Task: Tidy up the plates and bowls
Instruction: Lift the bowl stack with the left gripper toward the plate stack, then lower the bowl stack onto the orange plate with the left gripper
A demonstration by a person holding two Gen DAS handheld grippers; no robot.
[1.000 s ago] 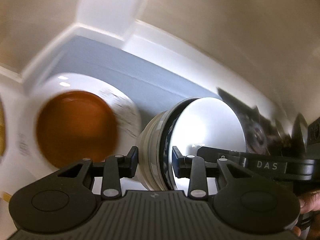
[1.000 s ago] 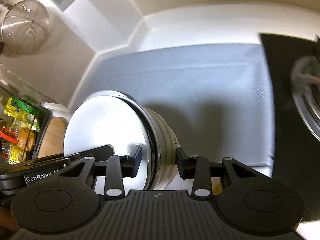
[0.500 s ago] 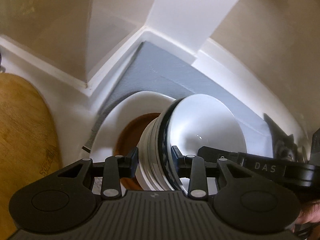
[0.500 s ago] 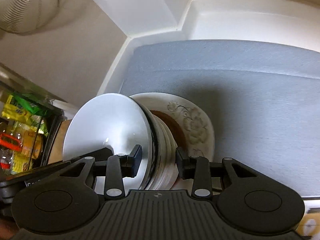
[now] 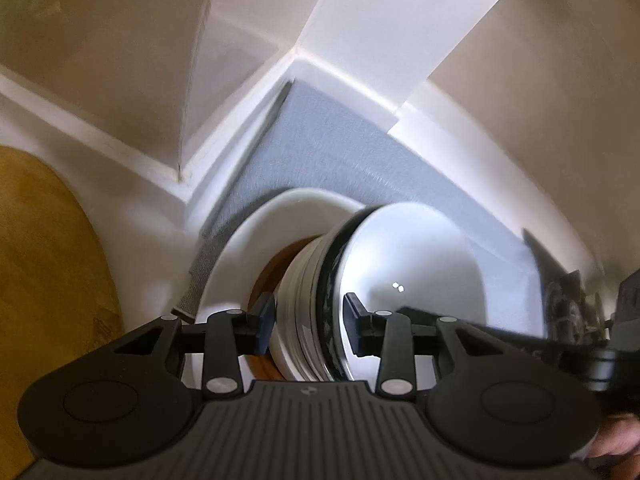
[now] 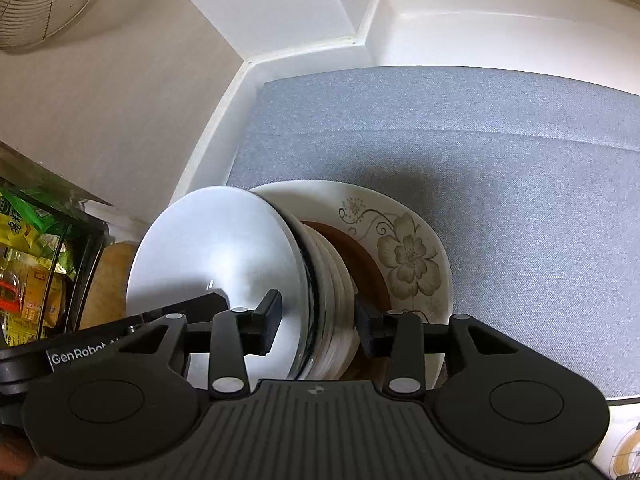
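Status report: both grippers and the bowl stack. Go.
Left gripper and right gripper both shut on bowl stack. Stack over the floral plate on the grey mat; contact unclear. Nothing seen blocking.

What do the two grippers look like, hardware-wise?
Both are matte black plastic. The left gripper and right gripper each have a ribbed central body, two round domed housings, linkage arms with silver rivets and blocky black fingertips. White GenRobot lettering marks the left one. No cables visible.
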